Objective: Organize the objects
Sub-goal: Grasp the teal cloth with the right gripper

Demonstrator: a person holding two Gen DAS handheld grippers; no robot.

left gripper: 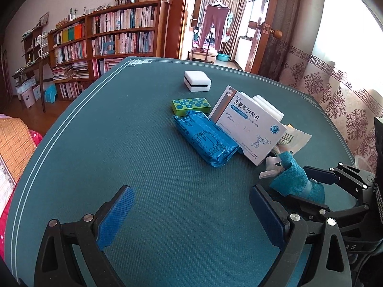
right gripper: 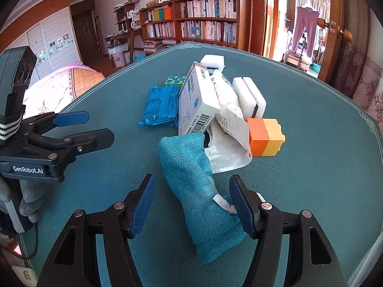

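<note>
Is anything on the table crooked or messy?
Yes. The white medicine box is tipped up on edge, leaning in a jumble with a crumpled white packet and the white sponges. The teal cloth roll has white stuffing poking out of its wrap.

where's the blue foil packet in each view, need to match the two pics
Left wrist view: the blue foil packet lies mid-frame on the green mat, just left of the white medicine box.
Right wrist view: the packet lies left of centre, again left of the box.
Shared landmark: the medicine box.
</note>
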